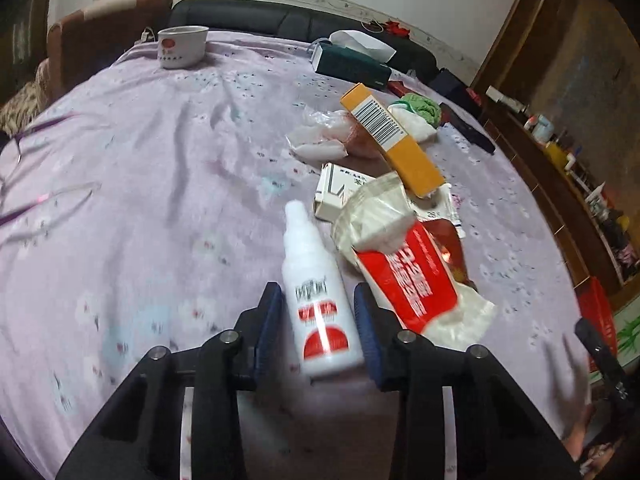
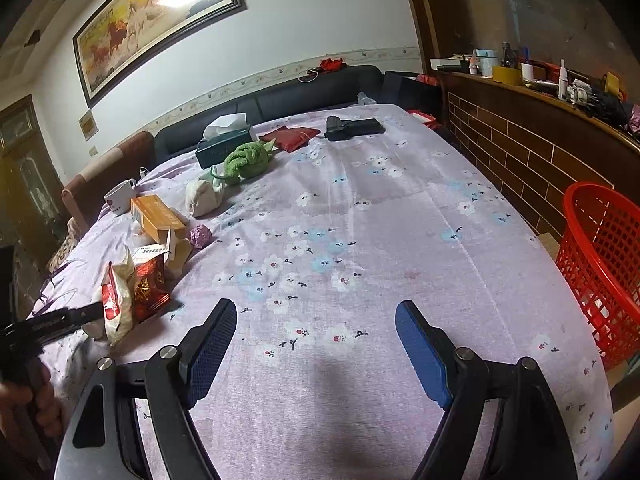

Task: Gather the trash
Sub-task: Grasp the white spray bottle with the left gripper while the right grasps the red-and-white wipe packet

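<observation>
1. One relation settles the coming move: the white spray bottle (image 1: 316, 296) lies between the two fingers of the left gripper (image 1: 318, 312), its long axis running almost along the fingers, nozzle end pointing away towards the heap of rubbish.
2. The left jaws stand on either side of the bottle's lower body. The left pad seems to touch it; a thin gap shows at the right pad, so I cannot tell whether it is truly pinched or only bracketed.
3. The bottle rests on or just above the lilac flowered tablecloth (image 1: 140, 184), just beside the red-and-white plastic packet (image 1: 404, 264), which nearly touches the right finger.
4. The right gripper (image 2: 316, 344) hovers over bare cloth with its fingers spread wide and nothing between them.
5. The red mesh basket (image 2: 600, 264) stands off the table's edge on the right gripper's side, well apart from the bottle. Judging by this, the bottle must travel rightwards across the table, or be handed over.
6. The remaining litter, an orange carton (image 1: 394, 140) and a white carton (image 1: 336, 192), lies beyond the bottle, nearer the left gripper.
</observation>
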`<control>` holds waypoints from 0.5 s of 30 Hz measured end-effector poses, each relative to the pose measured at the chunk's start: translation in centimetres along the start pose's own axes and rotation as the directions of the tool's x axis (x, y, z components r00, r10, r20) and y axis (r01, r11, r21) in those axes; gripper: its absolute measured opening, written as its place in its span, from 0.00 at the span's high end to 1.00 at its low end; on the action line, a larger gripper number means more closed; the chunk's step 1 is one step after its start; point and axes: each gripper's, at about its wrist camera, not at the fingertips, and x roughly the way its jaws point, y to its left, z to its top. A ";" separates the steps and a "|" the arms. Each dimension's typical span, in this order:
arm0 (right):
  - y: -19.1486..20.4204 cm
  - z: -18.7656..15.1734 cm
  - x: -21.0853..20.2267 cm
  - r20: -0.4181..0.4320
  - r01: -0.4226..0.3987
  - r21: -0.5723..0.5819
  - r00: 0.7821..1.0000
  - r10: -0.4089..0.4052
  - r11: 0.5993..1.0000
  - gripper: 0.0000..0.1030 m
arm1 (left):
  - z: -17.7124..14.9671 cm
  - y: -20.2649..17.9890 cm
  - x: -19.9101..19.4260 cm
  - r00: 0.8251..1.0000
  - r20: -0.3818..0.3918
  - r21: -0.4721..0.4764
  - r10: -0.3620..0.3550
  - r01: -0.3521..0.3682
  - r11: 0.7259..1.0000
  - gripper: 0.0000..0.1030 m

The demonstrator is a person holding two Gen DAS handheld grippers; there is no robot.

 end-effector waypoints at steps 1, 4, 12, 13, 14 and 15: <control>0.0 0.0 0.0 -0.002 -0.001 -0.003 1.000 0.001 1.000 0.17 | 0.1 -0.2 0.2 1.000 0.000 0.016 0.012 -0.012 1.000 0.65; 0.2 0.0 -0.1 0.000 -0.002 -0.009 1.000 0.002 1.000 0.17 | 0.4 -0.2 0.4 1.000 -0.002 0.023 0.026 -0.026 0.999 0.70; 1.4 -0.1 0.2 -0.029 -0.029 -0.081 0.999 0.026 0.996 0.17 | -1.2 2.2 -3.8 0.983 0.181 -0.067 -0.005 0.018 0.998 0.72; 1.9 -0.1 0.1 -0.021 -0.029 -0.097 0.999 0.027 0.995 0.17 | -1.3 2.4 -4.2 0.980 0.200 -0.067 0.007 0.006 0.998 0.72; 2.6 -0.1 -0.1 -0.018 -0.045 -0.119 0.999 0.043 0.992 0.17 | -1.5 2.7 -4.7 0.975 0.219 -0.069 0.034 -0.019 0.997 0.72; 3.5 -0.1 -0.1 -0.027 -0.068 -0.140 0.998 0.065 0.988 0.17 | -1.6 3.2 -5.0 0.973 0.229 -0.082 0.044 -0.025 0.996 0.72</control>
